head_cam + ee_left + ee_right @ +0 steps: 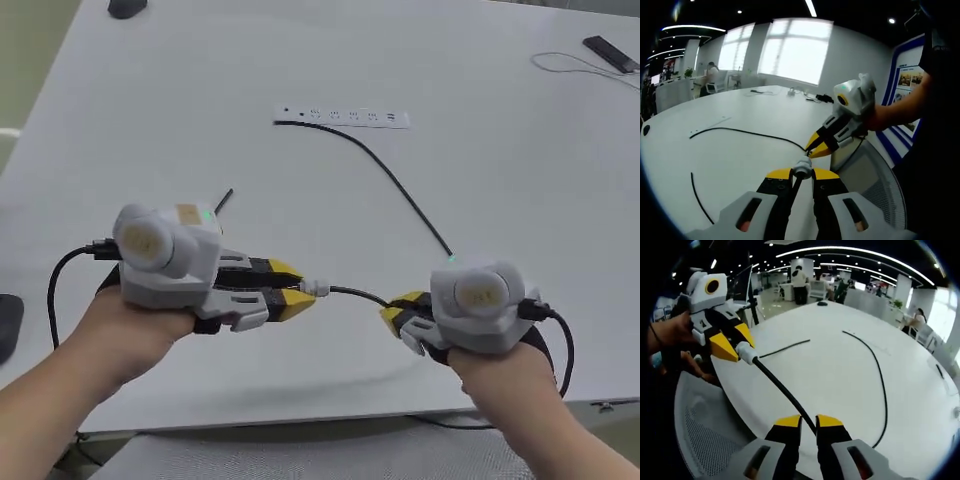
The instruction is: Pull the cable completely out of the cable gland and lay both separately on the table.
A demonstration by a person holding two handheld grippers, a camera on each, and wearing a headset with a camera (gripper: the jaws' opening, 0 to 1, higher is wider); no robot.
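Not yet separated: the cable (356, 293) was still seated in the cable gland (316, 288), and neither lay on the table (200, 100). The left gripper (300, 288) clamped the gland between its jaw tips. Facing it, the right gripper (396, 312) pinched the cable close by, both held above the table's near edge.

The left gripper (300, 285) and the right gripper (392, 312) are pale grey, with black jaws tipped in yellow. Between them the cable (355, 293) is black and the cable gland (316, 288) white. The table (500, 150) is plain white, as is the far power strip (342, 117).
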